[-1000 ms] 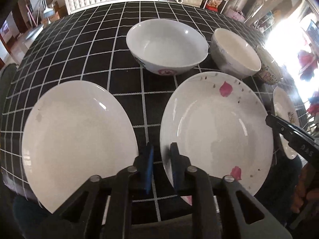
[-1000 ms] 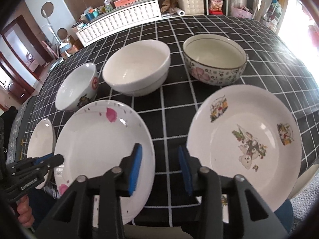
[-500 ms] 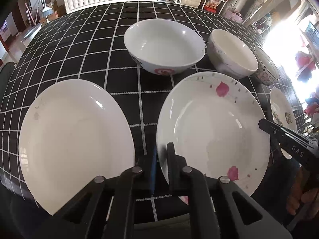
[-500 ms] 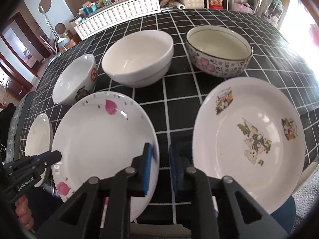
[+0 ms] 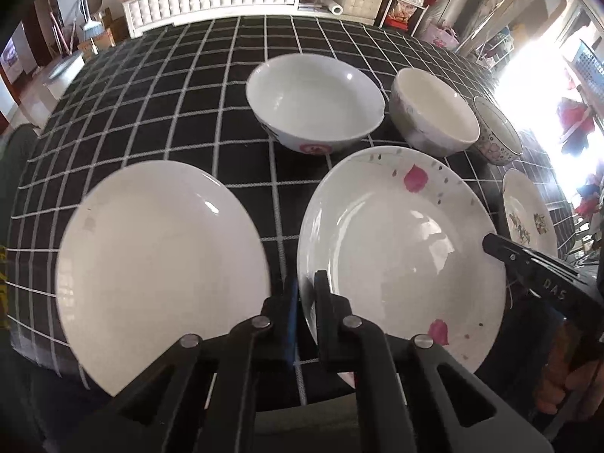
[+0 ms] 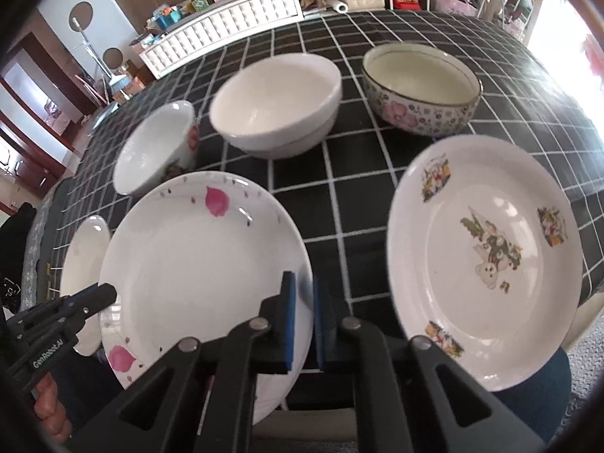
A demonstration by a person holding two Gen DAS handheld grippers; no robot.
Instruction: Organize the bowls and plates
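While both hand-held grippers pinch its rim, pink-petal plate (image 5: pixel 396 241) rests.

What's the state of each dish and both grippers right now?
left gripper: nearly shut, holding nothing
right gripper: nearly shut, holding nothing
plain white plate: flat, empty
pink petal plate: flat, empty
cartoon plate: flat, empty
red-mark bowl: upright, empty
plain white bowl: upright, empty
floral bowl: upright, empty
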